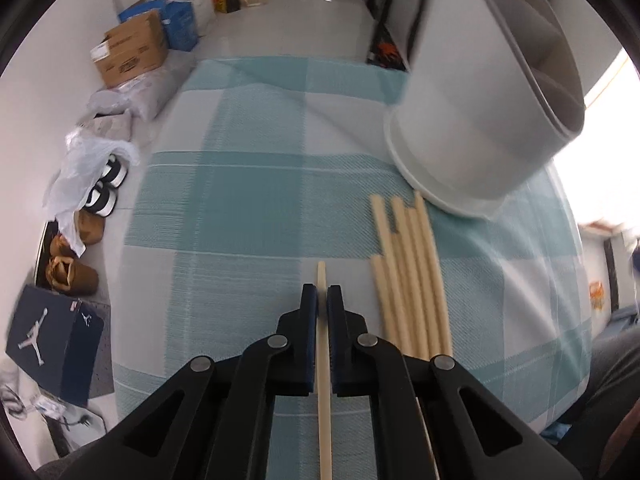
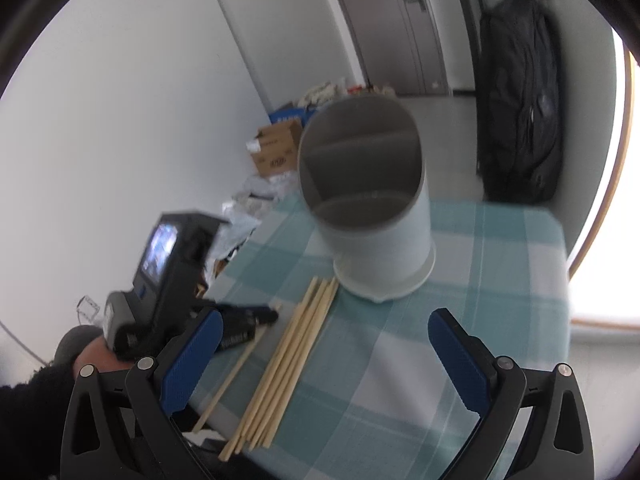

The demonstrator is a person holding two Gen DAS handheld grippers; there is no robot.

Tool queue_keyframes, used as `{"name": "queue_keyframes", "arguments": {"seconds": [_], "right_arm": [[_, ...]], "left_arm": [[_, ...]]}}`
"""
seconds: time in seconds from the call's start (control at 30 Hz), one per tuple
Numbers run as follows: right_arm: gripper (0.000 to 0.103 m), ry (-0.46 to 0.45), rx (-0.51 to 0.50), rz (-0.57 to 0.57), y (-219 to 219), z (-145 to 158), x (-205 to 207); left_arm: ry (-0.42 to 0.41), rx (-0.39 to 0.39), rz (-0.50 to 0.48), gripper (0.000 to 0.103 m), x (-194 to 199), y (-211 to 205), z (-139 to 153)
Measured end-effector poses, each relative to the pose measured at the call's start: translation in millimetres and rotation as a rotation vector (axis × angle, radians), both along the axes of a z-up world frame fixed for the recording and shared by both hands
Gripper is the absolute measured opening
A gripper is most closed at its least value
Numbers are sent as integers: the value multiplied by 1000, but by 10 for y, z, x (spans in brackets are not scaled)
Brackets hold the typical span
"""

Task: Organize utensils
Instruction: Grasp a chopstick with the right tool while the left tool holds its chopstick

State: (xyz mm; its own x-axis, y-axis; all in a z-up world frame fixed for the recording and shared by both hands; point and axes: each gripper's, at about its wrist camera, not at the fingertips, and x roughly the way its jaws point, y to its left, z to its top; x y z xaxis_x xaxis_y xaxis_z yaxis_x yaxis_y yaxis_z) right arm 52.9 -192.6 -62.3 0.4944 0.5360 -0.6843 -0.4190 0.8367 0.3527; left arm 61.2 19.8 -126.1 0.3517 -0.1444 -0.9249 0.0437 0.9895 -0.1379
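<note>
My left gripper [image 1: 322, 294] is shut on a single wooden chopstick [image 1: 323, 380], low over the teal checked tablecloth [image 1: 248, 200]. The same chopstick [image 2: 236, 372] and left gripper [image 2: 268, 316] show in the right wrist view. Several more chopsticks [image 1: 408, 276] lie in a bundle just right of it, also seen in the right wrist view [image 2: 288, 356]. A grey divided utensil holder [image 1: 480, 120] stands beyond the bundle, seen too in the right wrist view [image 2: 372, 208]. My right gripper [image 2: 320, 352] is open and empty above the bundle.
The table's left edge drops to a floor with cardboard boxes [image 1: 132, 52], shoes [image 1: 100, 192] and a shoe box [image 1: 52, 344]. A black backpack [image 2: 516, 100] hangs by the wall beyond the table. A bright window is at the right.
</note>
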Motion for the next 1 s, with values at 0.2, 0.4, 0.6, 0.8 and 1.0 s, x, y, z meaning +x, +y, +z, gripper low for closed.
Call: {"name": "queue_keyframes", "arguments": {"seconds": [0.2,0.4,0.6,0.8,1.0], "right_arm": [[79,158,18,32,162,-212,82],[57,213,-34,73,446,-247,212],[42,291,-71,68,783,-358,518],[27,317,-158,58,1062,-514,740],[25,314,-279,40,1282,-629,827]], "left_arm": [[-108,-128,114,1,-32,293,198],[-282,-229,177,1,-147,480,478],[-294,-277,204,1,-142,669,462],[-309,-340,220,1,-158,902,534],[-312,-360,222,1,-216,1012,562]]}}
